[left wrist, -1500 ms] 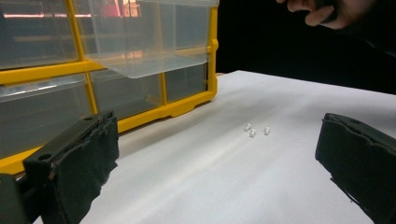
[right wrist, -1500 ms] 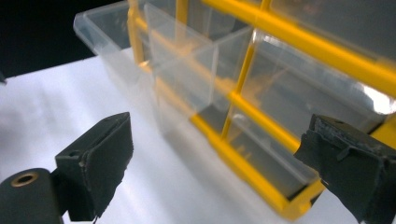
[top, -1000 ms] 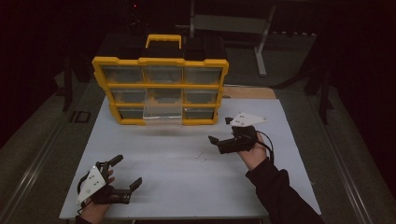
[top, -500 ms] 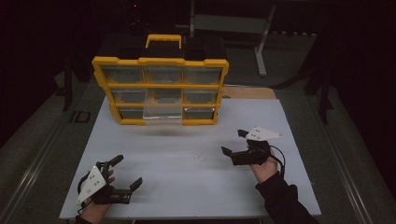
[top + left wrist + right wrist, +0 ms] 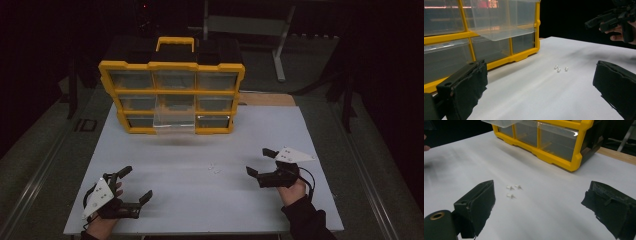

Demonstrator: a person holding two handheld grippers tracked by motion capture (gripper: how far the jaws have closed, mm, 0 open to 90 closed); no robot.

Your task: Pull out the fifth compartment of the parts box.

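Three tiny white plastic pieces are lying close together on the bare white tabletop, well in front of the yellow-framed organiser cabinet with clear plastic drawers that is standing upright at the far side of the table. In the right gripper view the small pieces are sitting between and beyond the two black jaws, nearer the left jaw, apart from both; what exactly they are is too small to tell. The cabinet's bottom middle clear drawer is sticking out toward the person, hanging over the table, and in the left gripper view the same drawer is jutting from the yellow frame above the tabletop. The left gripper is resting low near the front left corner of the table, held in the person's left hand, its jaws spread wide and holding nothing. The right gripper is hovering near the front right part of the table in the person's right hand, a dark sleeve coming in from below, its jaws likewise parted and empty, pointing toward the small white pieces just to its left. A black-and-yellow carrying handle is topping the cabinet.
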